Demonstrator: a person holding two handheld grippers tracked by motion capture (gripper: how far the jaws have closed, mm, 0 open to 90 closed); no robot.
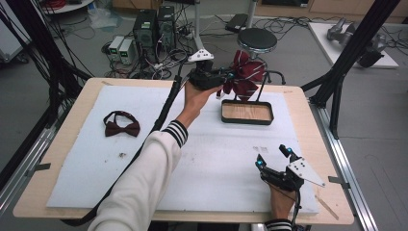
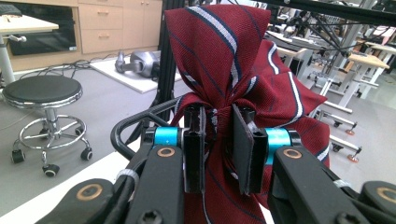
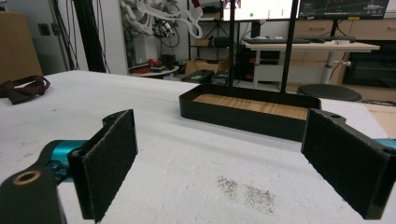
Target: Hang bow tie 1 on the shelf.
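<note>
The left gripper (image 2: 218, 149) is clamped on the knot of a dark red striped bow tie (image 2: 238, 60), its two black pads pinching the gathered middle of the woven cloth. From above, this gripper (image 1: 226, 79) holds the tie (image 1: 245, 74) up at the far edge of the table, against the black metal stand (image 1: 263, 84) that rises from a tray (image 1: 247, 121). The left gripper view brings out what the high view cannot: thin white and navy stripes, the fine weave, and a curved black bar (image 2: 128, 128) of the stand just behind the jaws.

The right gripper (image 1: 274, 158) rests near the front right corner of the white foam mat (image 1: 216, 159), jaws spread wide with nothing between them. Its own view (image 3: 219, 163) shows the felt-like faces of both pads and a small patch of dark specks (image 3: 245, 191) on the mat ahead.

There are two bow ties: the striped one in the grip and a plain dark red one (image 1: 121, 126) lying flat on the left of the mat, well apart from both grippers. There is one tray, a shallow rectangle with rounded black walls and a wood-grain floor (image 3: 252, 106), and two thin upright rods stand at its far side. A round black stool (image 1: 256, 39) stands beyond the table.
</note>
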